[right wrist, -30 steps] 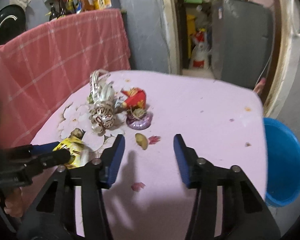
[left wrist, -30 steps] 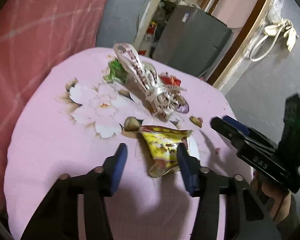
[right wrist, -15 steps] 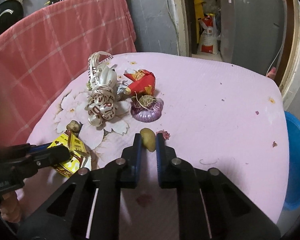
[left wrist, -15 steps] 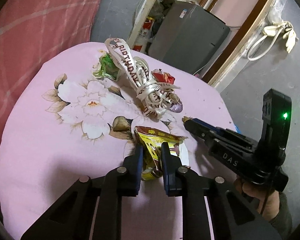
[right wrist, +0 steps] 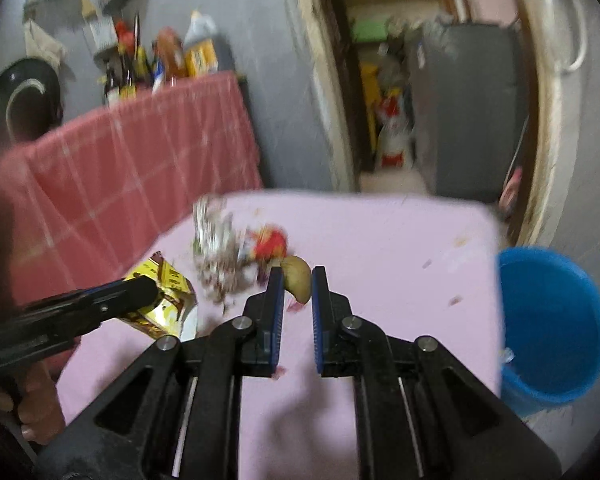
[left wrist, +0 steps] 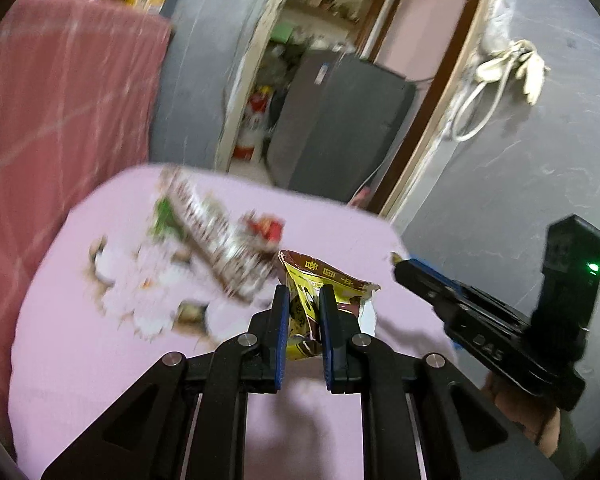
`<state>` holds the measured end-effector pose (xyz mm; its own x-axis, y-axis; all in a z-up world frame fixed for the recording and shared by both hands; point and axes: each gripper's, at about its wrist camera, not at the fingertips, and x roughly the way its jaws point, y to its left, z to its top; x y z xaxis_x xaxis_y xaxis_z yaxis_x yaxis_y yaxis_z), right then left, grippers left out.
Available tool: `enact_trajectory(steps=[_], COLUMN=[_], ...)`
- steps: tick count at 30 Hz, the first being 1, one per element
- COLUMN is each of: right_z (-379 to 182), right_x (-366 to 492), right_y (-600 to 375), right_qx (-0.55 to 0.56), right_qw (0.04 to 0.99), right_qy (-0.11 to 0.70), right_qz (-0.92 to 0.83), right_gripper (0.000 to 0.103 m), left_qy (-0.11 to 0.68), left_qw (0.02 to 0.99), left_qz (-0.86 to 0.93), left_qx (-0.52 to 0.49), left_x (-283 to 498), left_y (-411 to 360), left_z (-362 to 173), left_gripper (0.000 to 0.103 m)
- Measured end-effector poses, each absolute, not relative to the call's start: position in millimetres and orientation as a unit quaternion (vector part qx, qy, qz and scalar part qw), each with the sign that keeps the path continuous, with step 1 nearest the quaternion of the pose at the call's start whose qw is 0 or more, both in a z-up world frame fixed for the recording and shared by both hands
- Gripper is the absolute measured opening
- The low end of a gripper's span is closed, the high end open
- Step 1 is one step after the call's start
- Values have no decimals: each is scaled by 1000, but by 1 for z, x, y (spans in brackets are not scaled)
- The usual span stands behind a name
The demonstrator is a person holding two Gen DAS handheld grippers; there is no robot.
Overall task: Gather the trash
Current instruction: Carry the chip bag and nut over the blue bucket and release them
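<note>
Yellow snack wrapper [left wrist: 324, 292] w/ Chinese print pinched in left tongs [left wrist: 303, 300], right tongs [right wrist: 294, 280] clamping tan scrap [right wrist: 298, 278], "DAS" on housing

On the pink table [right wrist: 400, 240] pile: 1 ribbon bundle [right wrist: 212, 232], 1 red wrapper [right wrist: 270, 242], 1 green scrap [left wrist: 162, 216]. Above table: 1 yellow snack bag [left wrist: 320, 292], 1 brownish peel bit [right wrist: 298, 282]. Right of table: 1 blue bucket [right wrist: 552, 320]. 2 grippers total.

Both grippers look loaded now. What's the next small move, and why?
Probably swing the right gripper toward the blue bucket beside the table's edge and release there. It is shut on a small yellowish scrap, and the left gripper clamps the yellow snack wrapper off the pink tablecloth; the bucket sits nearest the right side.
</note>
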<state>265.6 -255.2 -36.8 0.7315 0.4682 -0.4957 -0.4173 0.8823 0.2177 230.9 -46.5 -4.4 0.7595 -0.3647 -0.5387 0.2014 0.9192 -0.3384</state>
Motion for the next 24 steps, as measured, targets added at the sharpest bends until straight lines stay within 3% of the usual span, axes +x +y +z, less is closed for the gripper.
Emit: enact_trajectory(steps=[11,24], right_z=[47,61], right_x=[222,213], right_y=[-327,-408], right_qx=[39,28], right_qw=[984,997], right_qy=[120,76], right_qz=[129,21], right_gripper=[13,13], left_qy=[162,98], left_qw=[960,956], left_qz=[-210,-267], left_qx=[-92,-66], left_x=[234,266], left_y=[-120,-217], left_z=[66,82], left_gripper=[12,12])
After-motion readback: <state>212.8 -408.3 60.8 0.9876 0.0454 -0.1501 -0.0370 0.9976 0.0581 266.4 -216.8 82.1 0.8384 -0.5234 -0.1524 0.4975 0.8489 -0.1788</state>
